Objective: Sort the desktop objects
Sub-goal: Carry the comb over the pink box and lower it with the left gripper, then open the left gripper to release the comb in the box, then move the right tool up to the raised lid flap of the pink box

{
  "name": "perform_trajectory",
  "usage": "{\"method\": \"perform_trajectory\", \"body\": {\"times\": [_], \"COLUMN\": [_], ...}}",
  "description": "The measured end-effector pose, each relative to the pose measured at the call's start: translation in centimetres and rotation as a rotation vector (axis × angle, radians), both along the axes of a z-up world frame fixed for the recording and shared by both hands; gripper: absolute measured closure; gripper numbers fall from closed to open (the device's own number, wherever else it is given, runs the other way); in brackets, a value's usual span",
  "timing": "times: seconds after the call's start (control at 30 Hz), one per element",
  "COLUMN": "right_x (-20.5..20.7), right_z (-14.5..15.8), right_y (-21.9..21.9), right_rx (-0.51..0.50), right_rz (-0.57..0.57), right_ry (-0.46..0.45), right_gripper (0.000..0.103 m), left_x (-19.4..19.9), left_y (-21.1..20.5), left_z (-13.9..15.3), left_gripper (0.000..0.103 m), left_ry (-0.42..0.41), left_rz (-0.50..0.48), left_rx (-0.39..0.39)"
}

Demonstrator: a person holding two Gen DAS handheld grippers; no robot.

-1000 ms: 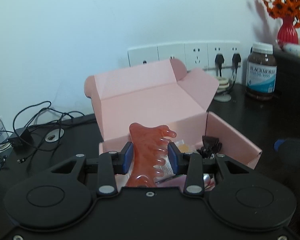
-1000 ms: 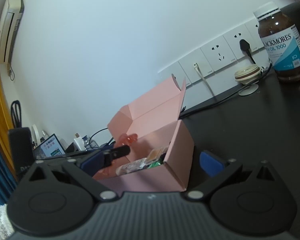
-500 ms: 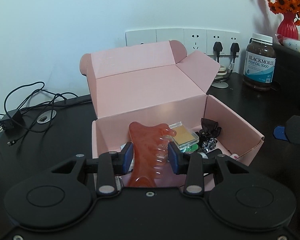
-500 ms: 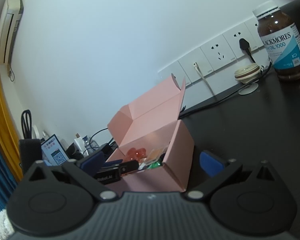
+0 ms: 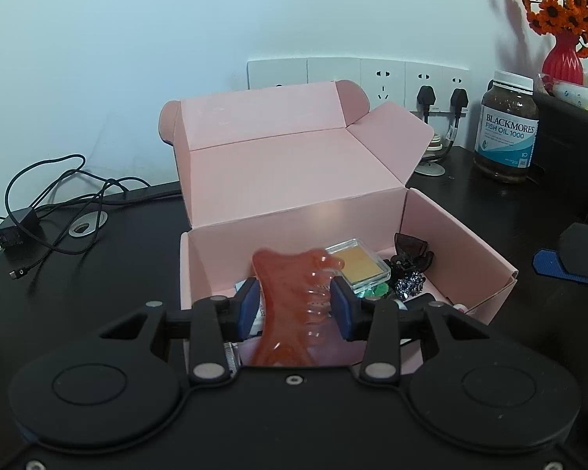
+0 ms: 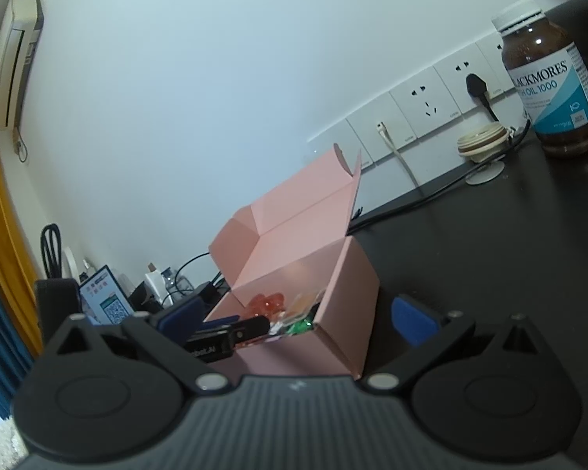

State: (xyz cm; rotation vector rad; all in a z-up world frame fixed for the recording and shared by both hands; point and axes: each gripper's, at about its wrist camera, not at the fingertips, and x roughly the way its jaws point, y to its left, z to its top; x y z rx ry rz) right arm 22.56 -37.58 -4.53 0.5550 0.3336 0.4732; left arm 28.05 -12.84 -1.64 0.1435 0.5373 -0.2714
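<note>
My left gripper (image 5: 296,303) is shut on an orange translucent comb (image 5: 290,305), held over the front left of the open pink box (image 5: 294,180). The box holds a clear case with an orange pad (image 5: 358,264), a dark hair clip (image 5: 411,252), and green and dark small items. In the right wrist view the pink box (image 6: 333,293) stands between my fingers, the comb (image 6: 264,303) shows inside it, and the left gripper's fingers (image 6: 231,333) reach in. My right gripper (image 6: 294,321) is open and empty beside the box; it shows at the left wrist view's right edge (image 5: 568,264).
A fish oil bottle (image 5: 505,129) stands at the back right by a black case (image 5: 568,133) and a red vase of orange flowers (image 5: 560,58). Wall sockets with plugs (image 5: 427,98) run behind. Black cables and an adapter (image 5: 19,227) lie left.
My left gripper has moved forward and down with the comb, so it now sits lower over the box interior. The right gripper has stayed put and open.
</note>
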Motion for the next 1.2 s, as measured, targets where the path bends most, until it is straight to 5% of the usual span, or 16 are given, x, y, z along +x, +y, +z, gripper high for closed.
{"method": "perform_trajectory", "body": {"times": [0.17,0.2,0.23,0.3,0.5,0.83,1.2], "right_x": [0.0,0.0,0.0,0.1,0.0,0.0,0.9], "right_z": [0.0,0.0,-0.1,-0.1,-0.2,-0.2,-0.4], "right_y": [0.0,-0.1,-0.1,-0.2,-0.1,-0.2,0.2], "right_rx": [0.006,0.009,0.013,0.020,0.019,0.014,-0.043], "right_rz": [-0.002,-0.002,-0.003,-0.004,-0.009,-0.033,-0.060], "right_ry": [0.003,0.006,0.008,0.012,0.015,0.030,0.111], "right_gripper": [0.001,0.001,0.001,0.001,0.001,0.001,0.001], "left_x": [0.1,-0.1,-0.4,-1.4,-3.6,-1.3,-1.7], "left_y": [0.2,0.4,0.7,1.2,2.3,6.3,6.8], "left_z": [0.2,0.4,0.7,1.6,3.6,1.4,1.4], "left_gripper": [0.060,0.046,0.022,0.010,0.008,0.008,0.005], "left_ry": [0.000,-0.008,-0.030,-0.107,-0.261,-0.165,-0.150], "left_rz": [-0.010,-0.015,-0.013,-0.010,-0.029,0.013,0.005], "left_rx": [-0.008,-0.022,-0.041,-0.065,-0.034,-0.192,-0.215]}}
